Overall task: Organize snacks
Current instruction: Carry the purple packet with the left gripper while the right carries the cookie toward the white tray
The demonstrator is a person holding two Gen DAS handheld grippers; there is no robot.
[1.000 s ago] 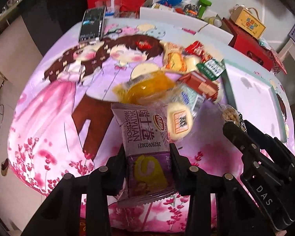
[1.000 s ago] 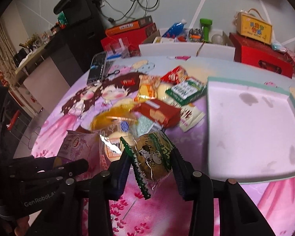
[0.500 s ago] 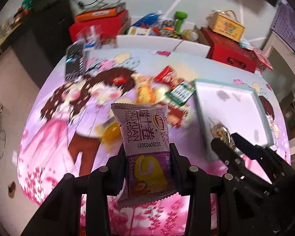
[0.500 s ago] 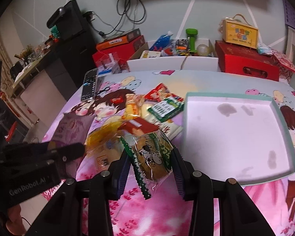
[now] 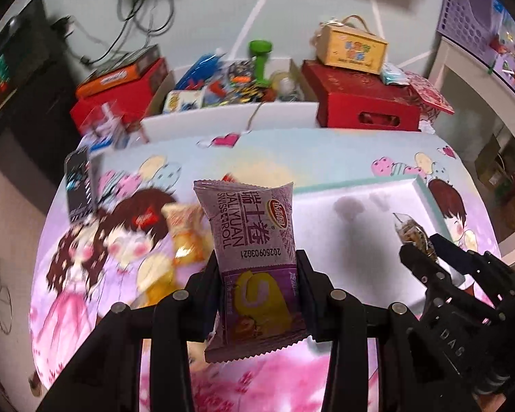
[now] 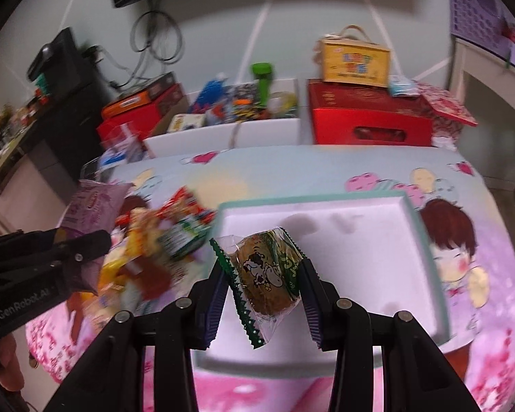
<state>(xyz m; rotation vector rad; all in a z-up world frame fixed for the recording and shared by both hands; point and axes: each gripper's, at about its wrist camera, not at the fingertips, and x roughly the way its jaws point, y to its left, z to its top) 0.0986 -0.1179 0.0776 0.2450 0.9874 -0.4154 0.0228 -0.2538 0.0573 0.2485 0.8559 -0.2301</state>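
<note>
My left gripper (image 5: 257,274) is shut on a purple Swiss roll packet (image 5: 254,240), held upright above the table. It also shows in the right wrist view (image 6: 89,206) at the left. My right gripper (image 6: 262,281) is shut on a clear green-edged packet with a brown cake and a cow picture (image 6: 264,274), held above the near edge of the white tray with a teal rim (image 6: 425,240). The tray (image 5: 360,185) shows bare in both views. A pile of snack packets (image 6: 161,240) lies left of the tray, blurred.
The table wears a pink cartoon cloth (image 5: 86,274). A phone (image 5: 79,178) lies at its far left. Behind the table stand red boxes (image 6: 367,116), a yellow box (image 6: 353,58), a white bin of toys (image 6: 237,110) and a black cabinet (image 6: 61,79).
Both grippers have risen and swung right with their packets. The tray now lies straight ahead of the right gripper, and the snack pile has slid to the left of both views.
</note>
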